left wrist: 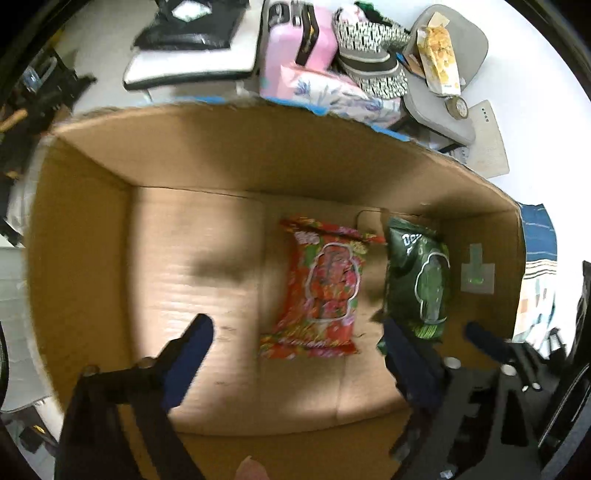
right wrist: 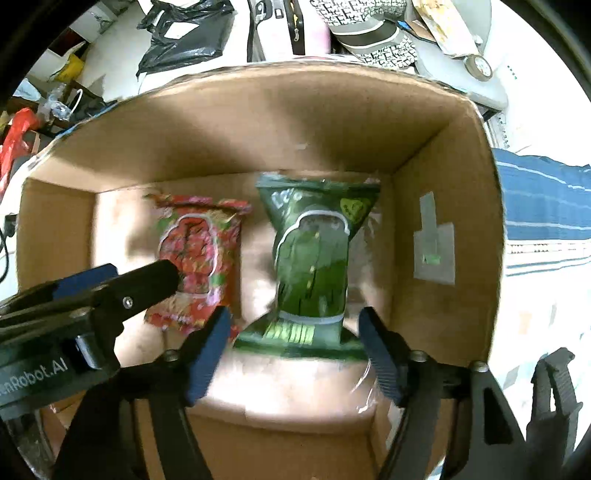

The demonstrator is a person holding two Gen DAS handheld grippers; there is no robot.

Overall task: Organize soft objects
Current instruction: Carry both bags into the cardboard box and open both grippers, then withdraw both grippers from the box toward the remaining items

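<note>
A red snack bag (left wrist: 319, 288) and a green snack bag (left wrist: 419, 280) lie side by side on the floor of an open cardboard box (left wrist: 258, 155). My left gripper (left wrist: 299, 354) is open and empty above the red bag's near end. My right gripper (right wrist: 293, 343) is open, its fingers either side of the green bag's (right wrist: 314, 258) near end, not gripping it. The red bag (right wrist: 199, 254) shows to its left. The left gripper's finger (right wrist: 147, 280) reaches in over the red bag. The right gripper's fingers (left wrist: 484, 339) show by the green bag in the left view.
Beyond the box lie a pink case (left wrist: 299, 40), a patterned pillow (left wrist: 343, 96), a black-and-white bag (left wrist: 373, 55), a yellow snack bag (left wrist: 439, 59) on a grey chair (left wrist: 443, 107) and black plastic bags (right wrist: 188, 33). A blue striped cloth (right wrist: 543, 206) lies right of the box.
</note>
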